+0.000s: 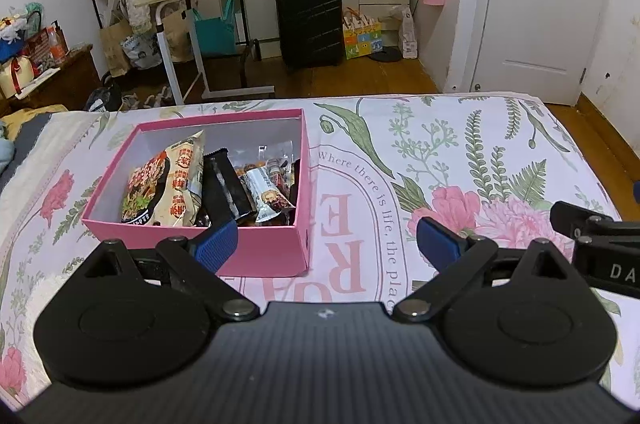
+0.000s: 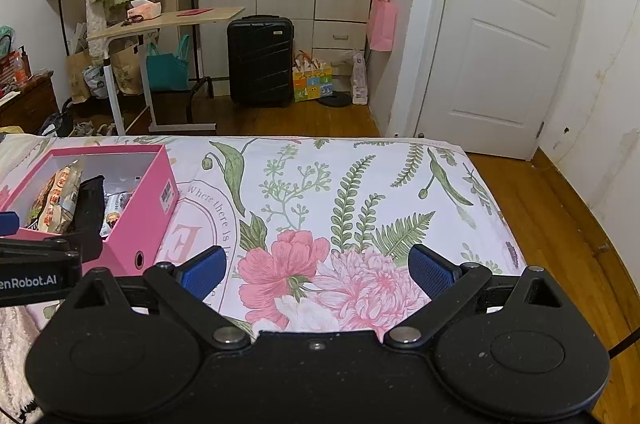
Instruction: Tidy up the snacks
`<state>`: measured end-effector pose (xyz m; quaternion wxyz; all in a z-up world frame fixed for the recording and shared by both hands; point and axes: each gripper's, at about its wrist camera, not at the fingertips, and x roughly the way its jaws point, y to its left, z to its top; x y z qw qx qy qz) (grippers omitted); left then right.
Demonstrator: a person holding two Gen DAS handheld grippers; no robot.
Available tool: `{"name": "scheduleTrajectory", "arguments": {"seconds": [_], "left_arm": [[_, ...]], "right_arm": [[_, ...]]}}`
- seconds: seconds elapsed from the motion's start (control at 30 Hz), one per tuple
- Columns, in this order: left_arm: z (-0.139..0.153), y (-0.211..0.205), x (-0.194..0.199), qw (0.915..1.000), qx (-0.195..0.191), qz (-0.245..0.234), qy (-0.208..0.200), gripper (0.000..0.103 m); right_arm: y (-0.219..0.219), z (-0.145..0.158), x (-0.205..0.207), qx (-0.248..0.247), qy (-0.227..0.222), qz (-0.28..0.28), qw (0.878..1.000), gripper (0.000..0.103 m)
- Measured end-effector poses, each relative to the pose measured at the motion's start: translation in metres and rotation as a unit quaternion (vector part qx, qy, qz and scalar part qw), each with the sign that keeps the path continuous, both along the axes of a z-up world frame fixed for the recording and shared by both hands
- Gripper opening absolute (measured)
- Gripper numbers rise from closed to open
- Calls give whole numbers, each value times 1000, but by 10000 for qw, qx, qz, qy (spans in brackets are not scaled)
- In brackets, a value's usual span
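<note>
**Mia:** Your left gripper (image 1: pixel 326 242) hangs low over the bed, just next to the pink box (image 1: pixel 256 248). Its blue fingers (image 1: pixel 216 240) are wide apart and hold nothing.

**Ben:** And your right gripper (image 2: pixel 318 270)?

**Mia:** It is spread wide too, with nothing in it. Under it is only the flowery sheet (image 2: pixel 360 191). The pink box sits off to its left, near the far edge of the bed.

**Ben:** Where are the snacks?

**Mia:** All in the box. You can see a big noodle bag (image 1: pixel 168 183) leaning on the left, a black packet (image 1: pixel 224 183) in the middle, and a small white packet (image 1: pixel 268 193) on the right. More small ones lie under them, but I cannot tell what they are.

**Ben:** Are any snacks left on the sheet?

**Mia:** I see none. So I think the putting-in part is done, or nearly done.

**Ben:** What should you do next?

**Mia:** Maybe tidy the box. The bags stick up and lean on each other. If you want them flat, reach your left gripper in from above and pinch one bag at its top edge. Go slowly. The bags are thin and crinkly, so they can slip. The box is light card, so a bump on its wall could push it along the sheet.
</note>
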<state>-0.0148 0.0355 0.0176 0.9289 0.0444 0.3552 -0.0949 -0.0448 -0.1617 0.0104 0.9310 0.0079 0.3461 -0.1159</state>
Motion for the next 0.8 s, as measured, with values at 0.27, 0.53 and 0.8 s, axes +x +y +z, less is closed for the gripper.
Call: {"name": "scheduleTrajectory", "arguments": {"seconds": [0.27, 0.53, 0.8], "left_arm": [[-2, 1, 1, 10000, 86, -10, -1, 97], [-3, -1, -1, 9996, 217, -16, -204, 98], [-3, -2, -2, 9996, 250, -37, -144, 98]], "right_arm": [[-1, -3, 1, -12, 56, -28, 10000, 99], [-1, -5, 5, -33, 132, -47, 9999, 99], [-1, -8, 7, -12, 180, -32, 9998, 99]]}}
